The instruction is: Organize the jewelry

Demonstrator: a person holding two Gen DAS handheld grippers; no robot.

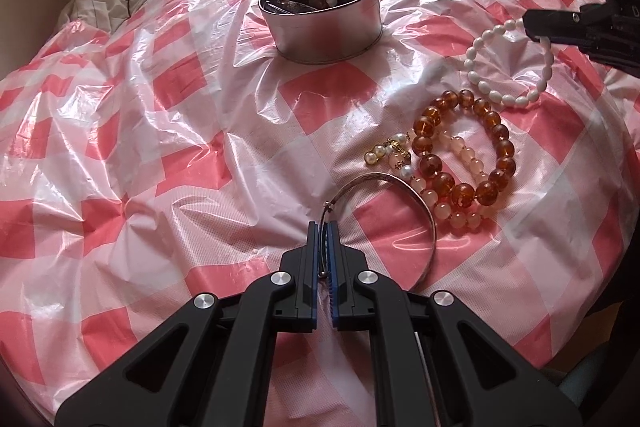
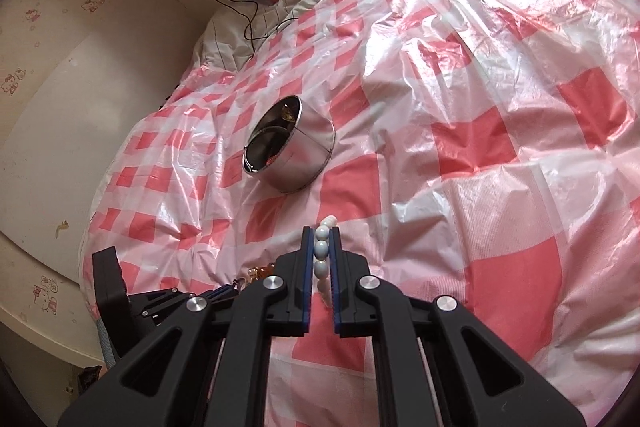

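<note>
My left gripper [image 1: 322,227] jaws pinch the bangle [image 1: 384,223], my right gripper [image 2: 321,231] jaws pinch the white bracelet [image 2: 322,249]; the tin [image 1: 320,15] sits ahead of both.

Bright daylight, plastic glare, fisheye-warped edges

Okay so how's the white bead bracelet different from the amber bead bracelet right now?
The white bead bracelet has small oval opaque beads; the amber bead bracelet has bigger, round, see-through brown ones. The white one is pinched in the right gripper, while the amber one lies free on the checked plastic sheet, overlapping a pale pink bead strand. Both are closed bead loops outside the metal tin.
</note>
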